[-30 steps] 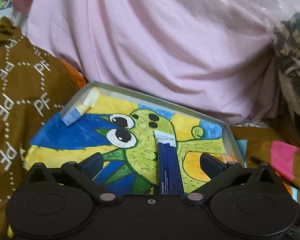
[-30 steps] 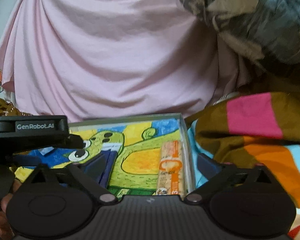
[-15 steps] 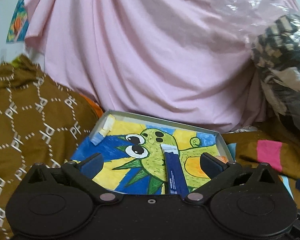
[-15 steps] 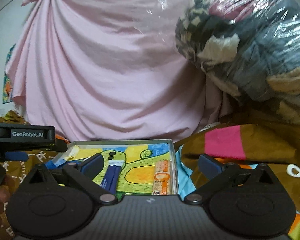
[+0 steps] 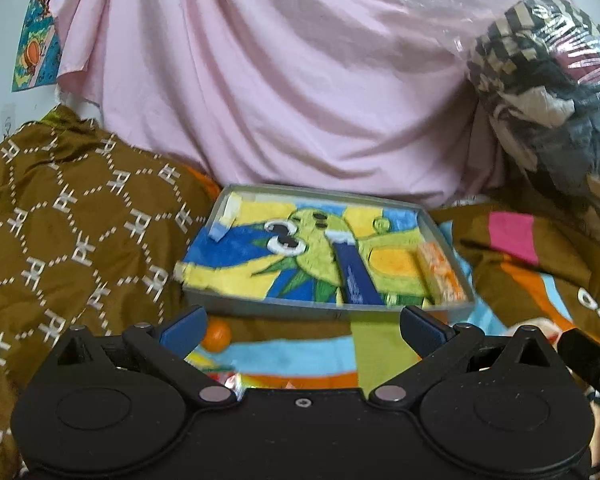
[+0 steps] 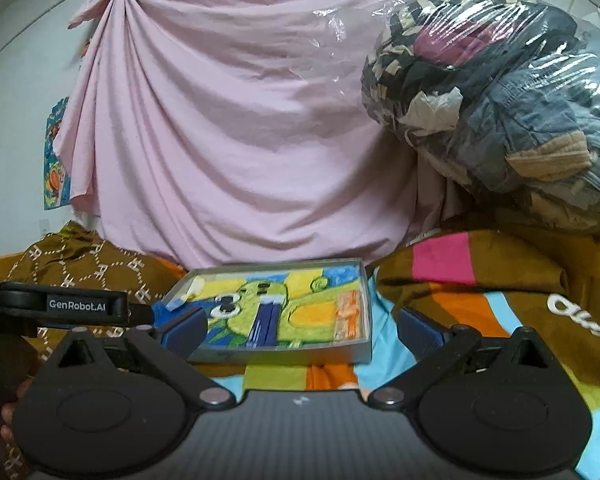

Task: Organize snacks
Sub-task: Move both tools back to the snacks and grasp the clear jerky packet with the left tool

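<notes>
One tray [image 5: 446,240], two snacks: blue [image 5: 356,276], orange [image 5: 440,272].

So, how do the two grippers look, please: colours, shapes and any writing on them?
Both are matte black, with two round discs and angled link arms ending in dark blue finger pads. The right gripper has a ribbed grey body. The left gripper carries white "GenRobot.AI" lettering.

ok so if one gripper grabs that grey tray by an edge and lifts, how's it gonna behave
The grey tray looks shallow and thin-walled, probably light card, so it may flex when held by one edge. It lies on soft bedding, so pressing may sink it. Tilted, the dark blue snack stick and orange snack packet lying loose inside would likely slide.
</notes>
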Action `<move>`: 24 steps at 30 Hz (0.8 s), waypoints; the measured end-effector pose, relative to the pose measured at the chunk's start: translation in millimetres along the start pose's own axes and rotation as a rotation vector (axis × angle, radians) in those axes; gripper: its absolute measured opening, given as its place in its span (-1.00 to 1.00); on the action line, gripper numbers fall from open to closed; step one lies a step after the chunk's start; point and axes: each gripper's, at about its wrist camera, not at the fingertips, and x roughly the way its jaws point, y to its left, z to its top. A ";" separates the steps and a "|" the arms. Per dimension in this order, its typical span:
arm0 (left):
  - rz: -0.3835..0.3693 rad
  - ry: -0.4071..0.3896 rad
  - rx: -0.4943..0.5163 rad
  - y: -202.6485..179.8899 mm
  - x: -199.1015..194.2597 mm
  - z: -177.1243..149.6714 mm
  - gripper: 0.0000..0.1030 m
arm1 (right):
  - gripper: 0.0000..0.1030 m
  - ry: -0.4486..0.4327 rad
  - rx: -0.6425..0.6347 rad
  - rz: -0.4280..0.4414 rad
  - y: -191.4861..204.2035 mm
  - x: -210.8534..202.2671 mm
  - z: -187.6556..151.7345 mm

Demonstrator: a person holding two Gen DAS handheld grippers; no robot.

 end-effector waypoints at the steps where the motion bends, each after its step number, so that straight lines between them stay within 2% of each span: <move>1: 0.000 0.011 -0.002 2.7 -2.5 -3.6 0.98 | 1.00 0.015 0.002 -0.003 1.5 -3.2 -2.1; 6: -0.013 0.047 -0.040 17.1 -15.7 -22.0 0.98 | 1.00 0.109 0.029 -0.035 8.5 -13.0 -9.8; 10: -0.017 0.088 -0.025 21.4 -22.7 -36.5 0.98 | 1.00 0.163 0.044 -0.051 13.0 -19.9 -17.9; 12: -0.026 0.106 -0.009 22.1 -25.3 -42.0 0.99 | 1.00 0.204 0.052 -0.043 14.7 -20.0 -20.9; 17: -0.063 0.172 0.027 24.3 -29.2 -57.6 0.98 | 1.00 0.370 0.116 0.042 14.0 -11.5 -33.4; 24: -0.113 0.262 0.029 30.5 -23.6 -75.4 0.98 | 1.00 0.540 0.110 0.044 19.8 1.6 -50.7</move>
